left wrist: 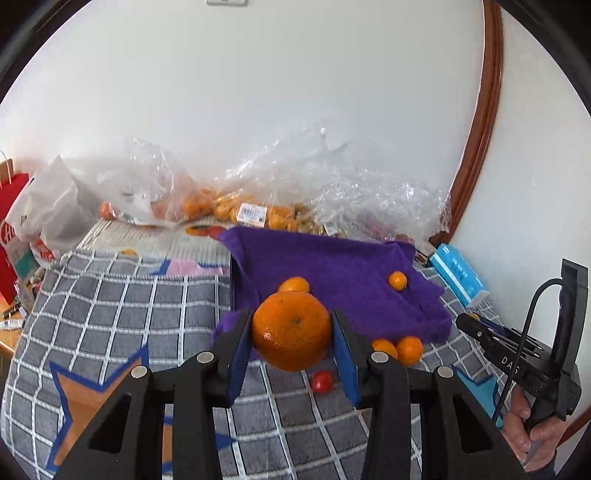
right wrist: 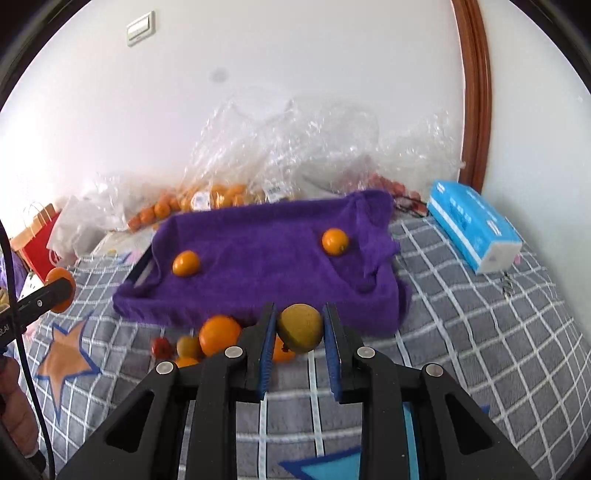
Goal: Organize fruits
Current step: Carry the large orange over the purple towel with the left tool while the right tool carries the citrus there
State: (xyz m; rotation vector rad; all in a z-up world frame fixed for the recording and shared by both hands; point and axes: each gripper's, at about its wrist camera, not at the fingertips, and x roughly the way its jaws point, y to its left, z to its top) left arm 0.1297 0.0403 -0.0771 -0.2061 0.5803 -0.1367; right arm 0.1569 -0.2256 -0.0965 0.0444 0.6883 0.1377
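Big mandarin (left wrist: 291,330) was clamped in my left tongs (left wrist: 292,345), up over the near edge of the purple towel-lined tray (right wrist: 258,258). Right tongs (right wrist: 300,334) gripped a greenish-yellow citrus (right wrist: 300,328), also by the tray front. Two small oranges (right wrist: 186,263) (right wrist: 335,241) sat inside already. Best bet imo: carry both well past the rim, lower, then release, w/ spacing so nothing rolls out onto the checked blanket (right wrist: 480,332).

I'm working in a home, likely a bedroom: a grey checked blanket (right wrist: 480,314) with star patches covers the surface, shopping bags (left wrist: 40,218) and clear fruit bags (right wrist: 258,162) lie against a white wall with a light switch (right wrist: 140,27) and wooden door frame (right wrist: 476,92)
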